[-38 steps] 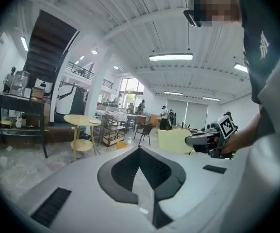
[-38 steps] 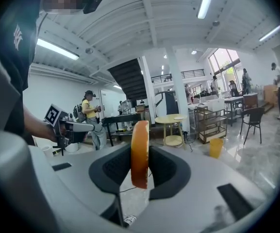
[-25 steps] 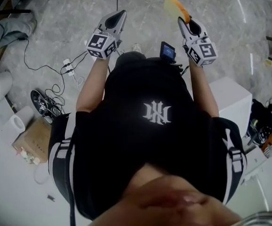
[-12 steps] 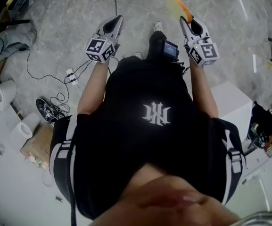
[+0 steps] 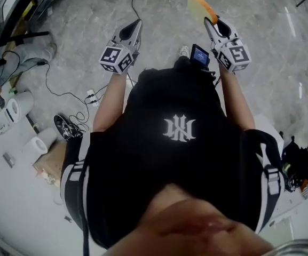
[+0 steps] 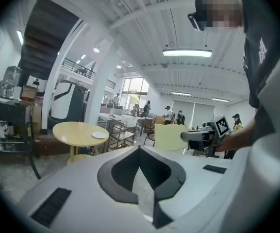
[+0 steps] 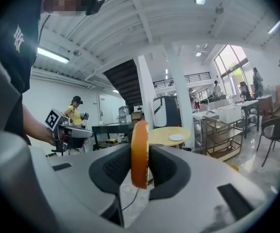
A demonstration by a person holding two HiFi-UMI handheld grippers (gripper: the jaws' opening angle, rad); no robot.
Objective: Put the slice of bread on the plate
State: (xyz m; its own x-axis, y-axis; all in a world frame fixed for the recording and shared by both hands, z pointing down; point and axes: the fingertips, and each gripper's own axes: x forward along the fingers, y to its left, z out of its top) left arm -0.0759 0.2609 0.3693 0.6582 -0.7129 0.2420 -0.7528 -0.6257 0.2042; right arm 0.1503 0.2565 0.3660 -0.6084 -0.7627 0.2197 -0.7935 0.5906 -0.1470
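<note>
While the pale yellow slice of bread [image 7: 140, 154] with its orange-brown crust is already picked up, it is nowhere near its goal. It stands on edge between the fingers [image 7: 168, 168] of the right gripper [image 5: 213, 21], which are partly open and pressed against both of its flat faces, so the hold looks firm. In the head view the slice sticks out past the fingertips, above the grey marbled floor [image 5: 89, 15].

The left gripper [image 5: 137, 23] is level with the right one and well apart from it. Its dark fingers [image 6: 123, 171] meet at the tips with nothing between them, so it has no part in the carrying.

The small white plate [image 6: 99, 135] lies on a round pale-wood desk [image 6: 74, 130] across the room, well apart from both grippers, and looks bare as far as its small size in the pictures lets me tell. The right gripper view shows the same plate and desk just beyond the held slice.

My reading is that the pick-up is done and the work is at the carrying stage, perhaps halfway. What remains is to bring the slice to the desk, lower it over the plate, tip it flat and spread the fingers to release it.
</note>
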